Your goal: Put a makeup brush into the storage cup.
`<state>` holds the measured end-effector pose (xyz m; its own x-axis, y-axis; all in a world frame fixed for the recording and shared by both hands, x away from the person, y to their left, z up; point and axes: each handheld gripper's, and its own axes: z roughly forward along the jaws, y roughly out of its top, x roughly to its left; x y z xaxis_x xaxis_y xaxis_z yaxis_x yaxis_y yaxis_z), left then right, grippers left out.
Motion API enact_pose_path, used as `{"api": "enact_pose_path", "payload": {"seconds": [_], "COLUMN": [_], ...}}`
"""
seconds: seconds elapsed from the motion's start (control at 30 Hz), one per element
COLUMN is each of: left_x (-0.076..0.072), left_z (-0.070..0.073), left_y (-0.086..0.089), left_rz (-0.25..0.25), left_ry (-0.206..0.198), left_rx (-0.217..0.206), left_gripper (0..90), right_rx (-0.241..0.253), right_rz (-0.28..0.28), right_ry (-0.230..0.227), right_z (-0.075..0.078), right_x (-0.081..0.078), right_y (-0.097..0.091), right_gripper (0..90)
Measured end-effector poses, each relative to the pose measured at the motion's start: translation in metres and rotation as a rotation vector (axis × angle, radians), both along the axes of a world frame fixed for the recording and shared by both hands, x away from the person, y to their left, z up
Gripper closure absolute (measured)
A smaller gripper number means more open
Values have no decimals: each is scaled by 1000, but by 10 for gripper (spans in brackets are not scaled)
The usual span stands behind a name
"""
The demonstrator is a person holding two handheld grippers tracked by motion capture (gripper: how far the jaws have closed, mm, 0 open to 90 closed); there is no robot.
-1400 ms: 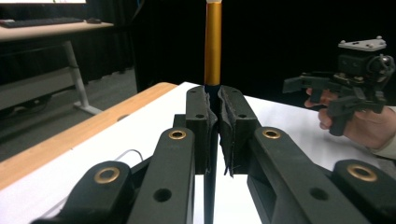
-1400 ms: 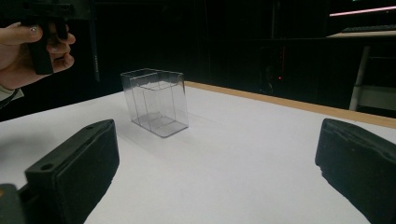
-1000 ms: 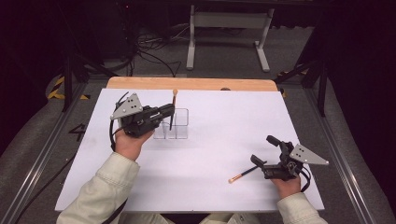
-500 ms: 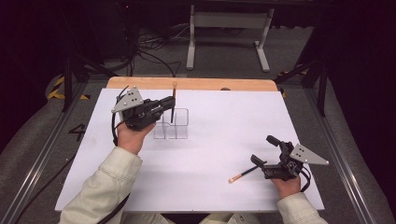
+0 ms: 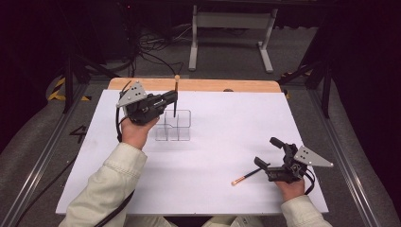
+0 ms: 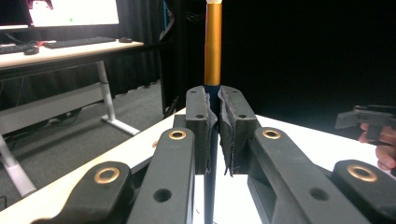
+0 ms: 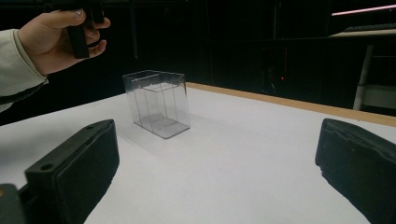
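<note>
Jaws pinch brush [image 5: 175, 97] upright over clear organizer [image 5: 173, 125] (compartments bare)

The clear compartmented box [image 5: 173, 126] stands on the left half of the surface [image 5: 222, 123], the sole upright obstacle there. The left claw [image 5: 173, 98] occupies the space directly above it, holding a brush [image 5: 175, 97] upright. A second brush [image 5: 246, 177] lies flat just beside the right claw [image 5: 268, 156]. The middle, far right and near left of the surface are open for passage.
</note>
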<state>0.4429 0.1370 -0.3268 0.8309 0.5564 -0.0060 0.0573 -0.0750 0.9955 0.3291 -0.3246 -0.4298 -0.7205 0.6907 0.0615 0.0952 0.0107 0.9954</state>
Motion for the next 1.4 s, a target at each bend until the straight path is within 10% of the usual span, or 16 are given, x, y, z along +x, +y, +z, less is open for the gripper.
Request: {"api": "enact_pose_path", "payload": {"seconds": [0.63,1.4], "left_x": [18,28], "left_z": [-6,-48], "left_y": [1,12], "left_rz": [52,74], "left_ry": [-2,62], "left_rx": [-6,-45], "left_gripper": [827,825], "right_rx": [2,3], "right_rz": [3,7], "right_ry": [-1,0], "right_z": [0,0], "right_x": [0,0], "right_y": [0,0], "right_gripper": [1,1]}}
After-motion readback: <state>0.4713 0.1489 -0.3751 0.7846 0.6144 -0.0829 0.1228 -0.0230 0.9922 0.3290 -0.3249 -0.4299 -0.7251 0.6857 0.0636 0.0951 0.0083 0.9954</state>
